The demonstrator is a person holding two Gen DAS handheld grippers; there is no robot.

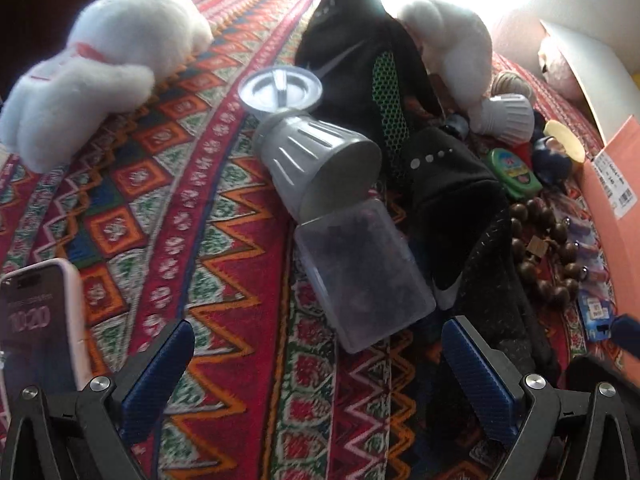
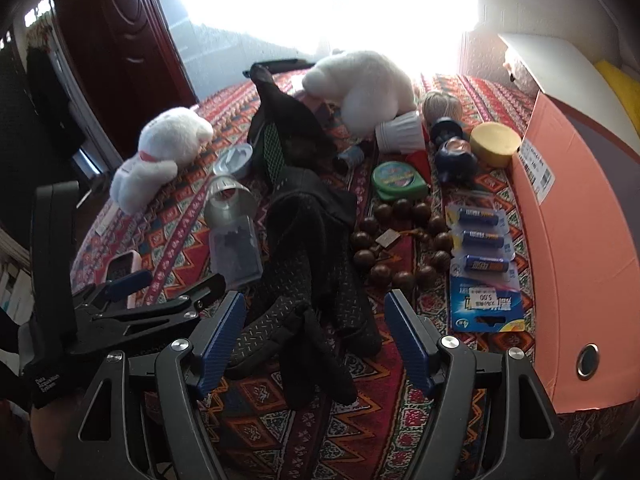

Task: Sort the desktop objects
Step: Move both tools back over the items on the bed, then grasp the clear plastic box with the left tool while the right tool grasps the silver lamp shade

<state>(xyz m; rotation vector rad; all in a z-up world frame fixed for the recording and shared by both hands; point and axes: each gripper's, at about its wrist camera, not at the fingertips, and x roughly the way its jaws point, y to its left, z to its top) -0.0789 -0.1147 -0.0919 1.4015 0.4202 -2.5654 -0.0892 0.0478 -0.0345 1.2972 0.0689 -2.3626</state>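
My left gripper (image 1: 320, 360) stands wide open above the patterned cloth, nothing between its blue pads. Just ahead of it lies a clear plastic box (image 1: 360, 272) against a tipped grey mini bin (image 1: 316, 164), whose lid (image 1: 280, 90) lies behind. My right gripper (image 2: 316, 340) is open over a black glove (image 2: 304, 300); the glove's fingers lie between the pads without being pinched. The left gripper (image 2: 140, 312) shows at the left of the right wrist view, near the clear box (image 2: 236, 248).
Two white plush toys (image 2: 168, 148) (image 2: 360, 84), a phone (image 1: 36, 320), wooden beads (image 2: 400, 240), a green tape measure (image 2: 398, 178), a battery pack (image 2: 480, 264) and a white cup (image 2: 400, 132) crowd the cloth. An orange box (image 2: 580, 240) walls the right side.
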